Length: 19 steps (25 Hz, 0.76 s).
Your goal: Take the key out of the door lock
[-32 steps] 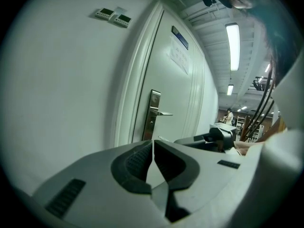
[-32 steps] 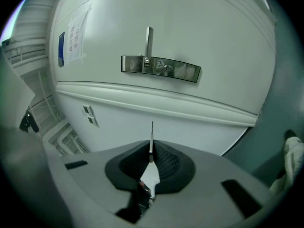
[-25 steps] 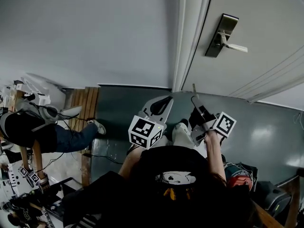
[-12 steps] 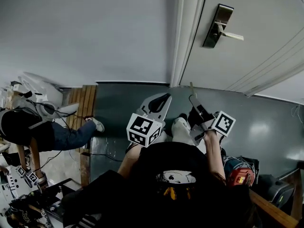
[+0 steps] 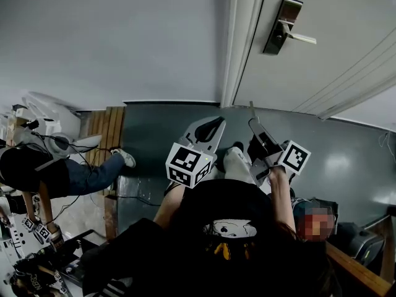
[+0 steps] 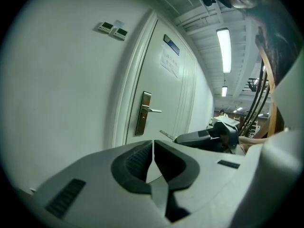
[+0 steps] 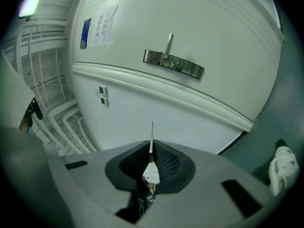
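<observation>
since a second ago the door [image 5: 322, 60] has slid up and left in the head view, its lock plate [image 5: 276, 25] with it, and both grippers stay low by the person's legs; the right gripper [image 7: 151, 152] is clamped on the key [image 7: 151, 136], which is already out of the lock and well apart from the door, blade pointing forward; the pinch looks narrow, so a jolt or a slackened squeeze could likely drop the key onto the dark floor [image 5: 346, 166], and a swing toward the door could knock the blade askew; far left, a seated person [image 5: 55, 172] and wooden planks [image 5: 111, 135] lie off the path; the left gripper [image 6: 153, 148] is closed on nothing; nothing stands between key and door
</observation>
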Available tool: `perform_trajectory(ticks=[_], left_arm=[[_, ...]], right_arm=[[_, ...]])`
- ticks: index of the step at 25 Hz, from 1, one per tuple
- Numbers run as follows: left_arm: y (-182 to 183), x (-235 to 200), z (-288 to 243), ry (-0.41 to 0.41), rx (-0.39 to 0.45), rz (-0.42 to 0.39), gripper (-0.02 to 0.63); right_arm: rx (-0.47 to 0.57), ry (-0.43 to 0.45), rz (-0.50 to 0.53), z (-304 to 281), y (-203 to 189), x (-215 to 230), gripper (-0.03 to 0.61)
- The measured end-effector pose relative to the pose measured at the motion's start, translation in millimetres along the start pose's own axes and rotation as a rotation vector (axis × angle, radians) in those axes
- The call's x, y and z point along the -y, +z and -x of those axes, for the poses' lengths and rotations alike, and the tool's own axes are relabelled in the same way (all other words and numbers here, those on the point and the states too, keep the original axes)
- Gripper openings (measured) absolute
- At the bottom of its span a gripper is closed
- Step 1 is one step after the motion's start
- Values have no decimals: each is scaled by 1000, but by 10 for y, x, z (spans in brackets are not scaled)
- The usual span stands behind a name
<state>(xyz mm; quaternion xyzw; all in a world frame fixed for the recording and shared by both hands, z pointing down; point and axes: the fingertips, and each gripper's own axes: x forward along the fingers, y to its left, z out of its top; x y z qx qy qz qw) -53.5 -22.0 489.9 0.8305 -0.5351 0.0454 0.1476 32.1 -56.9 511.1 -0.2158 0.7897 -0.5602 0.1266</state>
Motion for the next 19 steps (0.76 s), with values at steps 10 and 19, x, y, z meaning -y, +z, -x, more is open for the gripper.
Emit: perform_trajectory(ticks=[10,19], left_arm=[[69,140,41,-17,20,-34,17],[99,151,84,-28,27,-45,17]], right_arm=[[2,11,39,90,-22,-86,20],[3,11,63,79,4,-131,20]])
